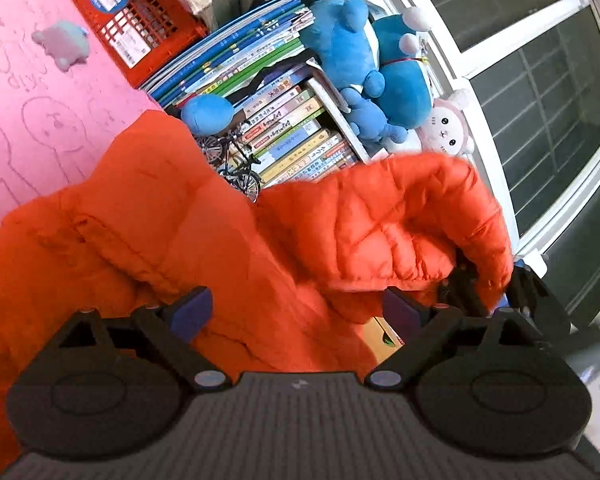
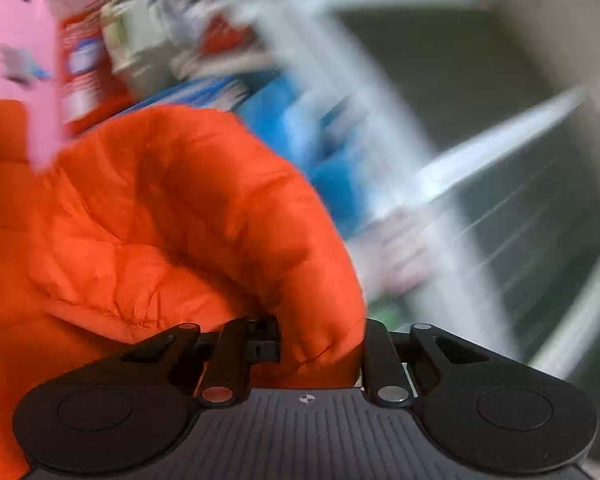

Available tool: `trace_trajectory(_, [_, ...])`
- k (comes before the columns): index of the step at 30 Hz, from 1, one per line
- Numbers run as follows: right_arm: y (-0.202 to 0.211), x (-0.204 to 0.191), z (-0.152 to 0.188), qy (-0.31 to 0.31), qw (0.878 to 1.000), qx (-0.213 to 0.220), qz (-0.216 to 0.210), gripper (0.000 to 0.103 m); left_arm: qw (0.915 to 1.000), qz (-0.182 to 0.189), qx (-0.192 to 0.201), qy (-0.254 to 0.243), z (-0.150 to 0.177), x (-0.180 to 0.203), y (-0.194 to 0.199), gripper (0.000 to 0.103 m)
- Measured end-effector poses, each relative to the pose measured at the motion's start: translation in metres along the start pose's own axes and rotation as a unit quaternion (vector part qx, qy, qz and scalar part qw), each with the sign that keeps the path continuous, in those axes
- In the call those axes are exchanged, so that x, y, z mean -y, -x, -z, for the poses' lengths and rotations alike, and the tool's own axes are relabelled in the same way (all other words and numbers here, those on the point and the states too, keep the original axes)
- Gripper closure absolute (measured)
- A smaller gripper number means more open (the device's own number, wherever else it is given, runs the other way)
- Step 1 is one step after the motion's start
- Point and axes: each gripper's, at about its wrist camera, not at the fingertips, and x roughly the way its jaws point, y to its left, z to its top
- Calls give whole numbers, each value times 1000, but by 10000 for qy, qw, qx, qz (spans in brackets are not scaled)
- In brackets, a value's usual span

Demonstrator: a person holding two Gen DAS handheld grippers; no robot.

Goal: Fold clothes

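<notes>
the orange puffer jacket (image 1: 204, 240) is lifted over the pink mat (image 1: 32, 120), filling the lower left of the left wrist view. the left gripper (image 1: 298, 314) is spread wide, its jaws empty with jacket fabric behind them. at 3 o'clock the right gripper (image 2: 318, 346) is clamped on a quilted fold of the jacket. stacked books (image 1: 284, 120) and blue plush toys (image 1: 364, 60) sit at 12 o'clock.

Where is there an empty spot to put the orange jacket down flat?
The pink mat is bare between the orange jacket, the red crate and the little grey toy. Over by the window it is crowded: books, blue plush toys and a toy bicycle.
</notes>
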Motion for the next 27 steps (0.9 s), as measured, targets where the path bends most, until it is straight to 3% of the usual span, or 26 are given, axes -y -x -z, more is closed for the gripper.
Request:
trace_trajectory(1, [7,-9,7,175,9998,127,-36,83,10000,-2,3,-36,2,0,2,10])
trace_trajectory(6, [36,-43,41,517,9900,-142,-1303,85,9999,-21,-83,-92,5,0,1,10])
trace_trajectory(10, [51,-35,49,150,9787,-423,-2002,88,9998,-40,-173,-128,6,0,-2,6])
trace_trajectory(17, [67,-19,50,-200,9686,-535,-2418,89,9997,10,-227,-57,7,-1,-3,5])
trace_trajectory(18, [68,-17,49,-304,9670,-571,-2466,89,9996,118,-253,1,6,-2,-2,4])
trace_trajectory(20, [71,-11,47,-593,9622,-676,-2572,89,9962,680,-454,305,4,-6,-2,4])
trace_trajectory(22, [70,-3,47,-995,9547,-795,-2689,89,9810,1389,-948,964,1,-12,-10,4])
trace_trajectory(25, [71,5,49,-1300,9509,-821,-2688,89,9379,2377,-1650,1912,-3,-20,-22,0])
trace_trajectory(27, [76,6,51,-1318,9511,-776,-2685,89,9314,2234,-1804,2236,-10,-22,-35,0])
